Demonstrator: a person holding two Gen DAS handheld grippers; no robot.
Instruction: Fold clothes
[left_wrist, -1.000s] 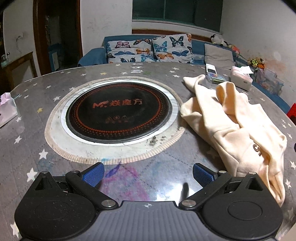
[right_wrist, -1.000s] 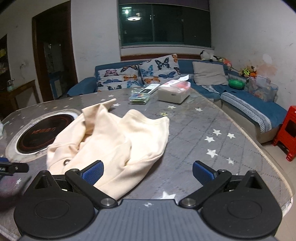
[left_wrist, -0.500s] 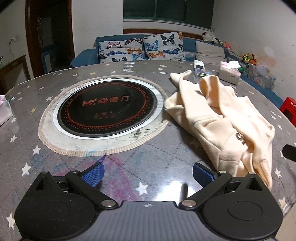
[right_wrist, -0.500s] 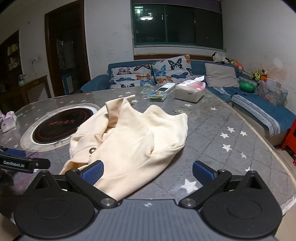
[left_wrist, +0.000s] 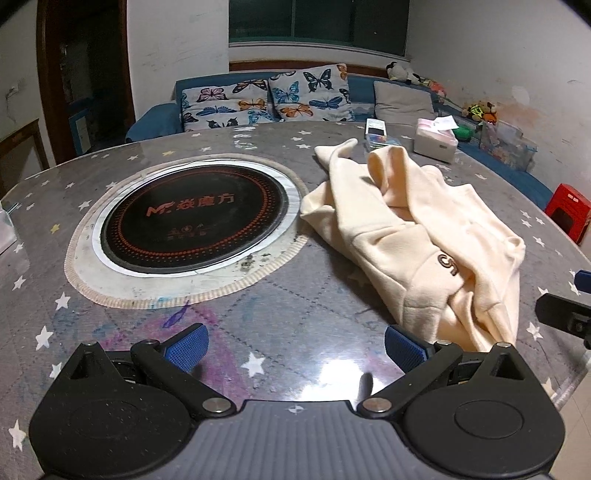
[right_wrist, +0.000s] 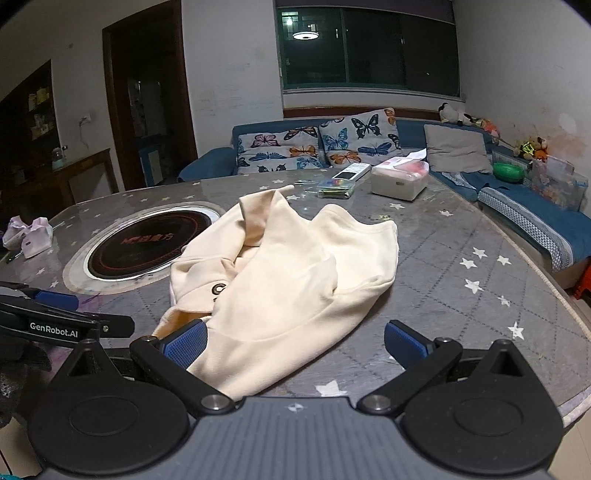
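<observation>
A cream hooded sweatshirt lies crumpled on the round star-patterned table, right of the inset cooktop. In the right wrist view the same sweatshirt reaches down to the gripper's left pad. My left gripper hovers open over bare table, just left of the garment's near edge. My right gripper is open too, with the garment's near hem lying between its fingers but not clamped. Each gripper shows at the edge of the other's view.
A black round cooktop sits in the table's middle. A tissue box, a remote and a small packet lie at the far side. Pink tissue packs rest at the left. A blue sofa and red stool stand beyond.
Both grippers have pulled back and risen slightly, so the sweatshirt sits more central in both views. The garment has not moved. Both stay open.
</observation>
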